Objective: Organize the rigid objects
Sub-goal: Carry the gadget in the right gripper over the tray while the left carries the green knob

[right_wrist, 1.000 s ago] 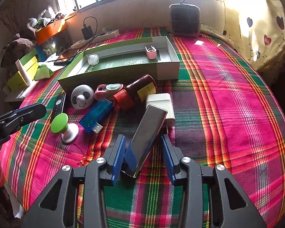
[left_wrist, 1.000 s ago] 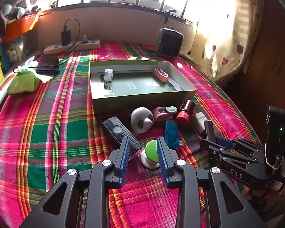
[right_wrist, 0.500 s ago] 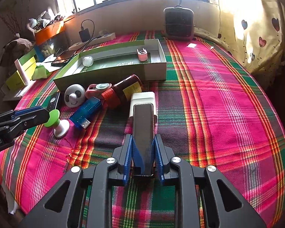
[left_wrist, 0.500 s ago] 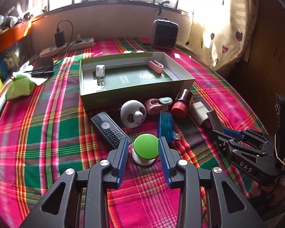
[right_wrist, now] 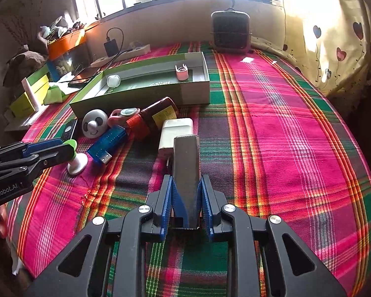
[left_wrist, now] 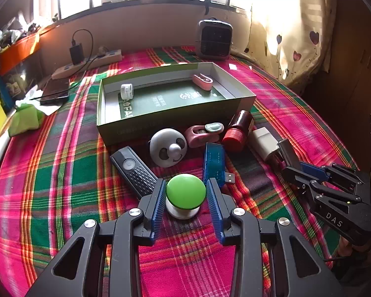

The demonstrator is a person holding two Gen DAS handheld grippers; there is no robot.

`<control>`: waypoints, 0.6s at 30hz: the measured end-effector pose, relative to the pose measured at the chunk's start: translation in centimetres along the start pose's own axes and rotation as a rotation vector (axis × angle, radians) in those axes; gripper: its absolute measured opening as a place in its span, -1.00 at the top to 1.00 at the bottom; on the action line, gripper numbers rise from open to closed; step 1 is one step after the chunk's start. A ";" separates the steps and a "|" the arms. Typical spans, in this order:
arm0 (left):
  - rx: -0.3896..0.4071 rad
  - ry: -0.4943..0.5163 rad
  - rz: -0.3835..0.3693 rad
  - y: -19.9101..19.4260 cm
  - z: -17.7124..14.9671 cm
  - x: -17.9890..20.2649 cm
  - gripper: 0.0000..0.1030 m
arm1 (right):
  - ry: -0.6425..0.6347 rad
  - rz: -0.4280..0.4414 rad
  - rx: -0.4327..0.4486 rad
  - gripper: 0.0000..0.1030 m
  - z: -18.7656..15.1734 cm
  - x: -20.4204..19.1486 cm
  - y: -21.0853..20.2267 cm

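On the plaid cloth (left_wrist: 61, 173), woven in pink, green and orange stripes, several small hard objects lie in a loose group in front of a shallow green cardboard box (left_wrist: 175, 121). Inside the box are a small white roll (left_wrist: 127, 91) near the left wall and a pink clip-like piece (left_wrist: 202, 81) near the far right corner. The left gripper (left_wrist: 186, 193) points down at a slant, and its ribbed blue pads (left_wrist: 159, 204) stand on both sides of a green-capped knob (left_wrist: 185, 196), a smooth round dome on a white base that stands on the cloth; the jaws have just been opening, the left pad is just at the cap, a narrow gap shows at the right one, and they do not squeeze it. Beyond it lie a black remote (left_wrist: 133, 170) with a grid of tiny buttons, a round white panda-face toy (left_wrist: 168, 147), a translucent blue USB stick (left_wrist: 214, 164), a pink and grey-green plastic piece (left_wrist: 204, 132), and a dark brown bottle (right_wrist: 158, 117) with a ribbed red cap and a yellow label, lying on its side. The right gripper (right_wrist: 186, 190) also tilts downward and is clamped on a flat dark glossy slab (right_wrist: 186, 170), held by its two long sides, after its jaws have just been closing. The far end of the slab reaches over a white charger block (right_wrist: 176, 133); whether they touch I cannot tell.
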State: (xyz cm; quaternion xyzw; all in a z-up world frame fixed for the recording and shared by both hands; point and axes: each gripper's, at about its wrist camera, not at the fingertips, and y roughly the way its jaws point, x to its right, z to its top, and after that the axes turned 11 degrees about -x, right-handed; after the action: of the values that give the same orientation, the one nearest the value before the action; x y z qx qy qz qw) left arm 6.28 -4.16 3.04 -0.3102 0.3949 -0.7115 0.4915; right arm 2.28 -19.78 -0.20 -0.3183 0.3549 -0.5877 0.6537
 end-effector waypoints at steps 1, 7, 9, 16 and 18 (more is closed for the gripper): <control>-0.003 0.000 0.006 0.1 0.0 0.0 0.36 | 0.000 0.001 0.001 0.54 0.0 0.0 0.0; 0.006 0.008 0.035 0.2 0.0 0.5 0.36 | -0.006 0.006 0.004 0.54 -0.1 0.1 -0.1; 0.006 0.007 0.034 0.2 0.0 0.5 0.36 | -0.007 0.007 0.004 0.54 -0.1 0.1 0.0; 0.011 0.015 0.043 0.2 -0.1 0.5 0.36 | -0.009 0.008 0.006 0.54 -0.1 0.1 0.0; 0.012 0.012 0.042 0.2 -0.1 0.5 0.37 | -0.009 0.007 0.006 0.54 -0.1 0.1 0.0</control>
State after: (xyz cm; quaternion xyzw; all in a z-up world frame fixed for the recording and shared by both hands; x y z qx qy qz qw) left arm 6.16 -4.66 2.83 -0.2947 0.4002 -0.7051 0.5057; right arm 2.20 -19.90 -0.23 -0.3178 0.3515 -0.5850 0.6582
